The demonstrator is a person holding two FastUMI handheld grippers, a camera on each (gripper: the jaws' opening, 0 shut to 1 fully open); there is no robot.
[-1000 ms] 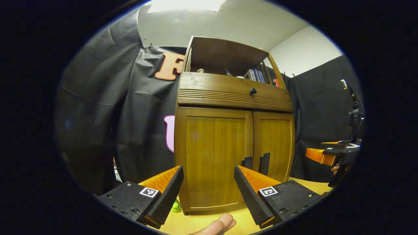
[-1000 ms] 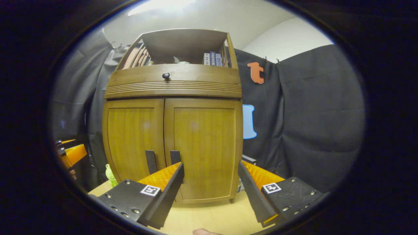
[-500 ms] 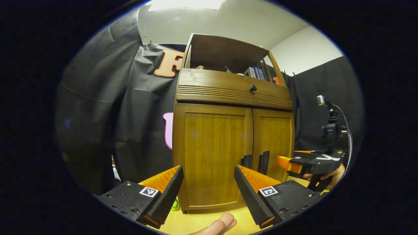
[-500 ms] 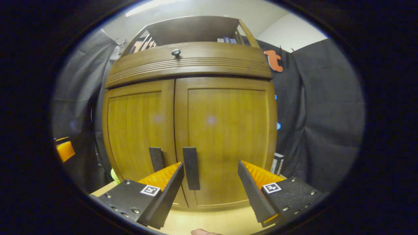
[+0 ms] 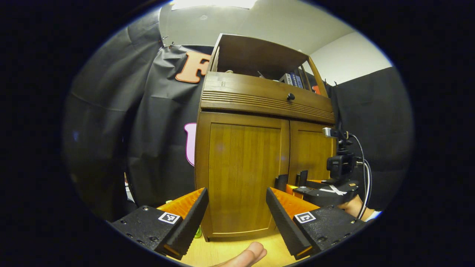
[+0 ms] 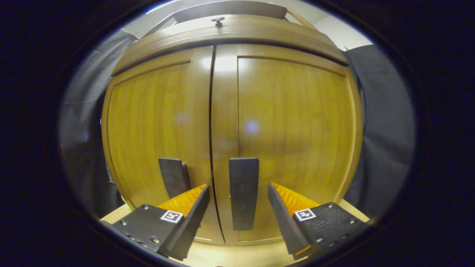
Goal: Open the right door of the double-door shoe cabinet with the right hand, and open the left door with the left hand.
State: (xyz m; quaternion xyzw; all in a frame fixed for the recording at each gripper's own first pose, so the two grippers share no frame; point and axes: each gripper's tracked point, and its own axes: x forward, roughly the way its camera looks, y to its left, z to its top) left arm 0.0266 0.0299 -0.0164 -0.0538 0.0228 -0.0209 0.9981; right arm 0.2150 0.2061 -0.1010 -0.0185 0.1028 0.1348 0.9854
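The wooden shoe cabinet (image 5: 259, 107) stands on the table with both doors shut. In the left gripper view, my left gripper (image 5: 237, 218) is open, a short way in front of the left door (image 5: 241, 174). The two dark handles (image 5: 281, 182) sit near the doors' meeting edge. The right gripper (image 5: 297, 189), held by a hand, reaches up to them. In the right gripper view, my right gripper (image 6: 239, 218) is open close to the right door (image 6: 293, 122). The right door's handle (image 6: 243, 193) stands between the fingers, untouched. The left door's handle (image 6: 172, 177) is just left of them.
A drawer front with a dark knob (image 5: 290, 97) runs above the doors, and books (image 5: 293, 78) stand on the open top shelf. A small green object (image 5: 198, 233) lies by the cabinet's left foot on the light wooden table (image 5: 222, 252). A fingertip (image 5: 248, 254) shows at the bottom.
My right gripper has moved forward to the cabinet, and the right door's handle now stands between its fingers. My left gripper has hardly moved. Both doors remain shut.
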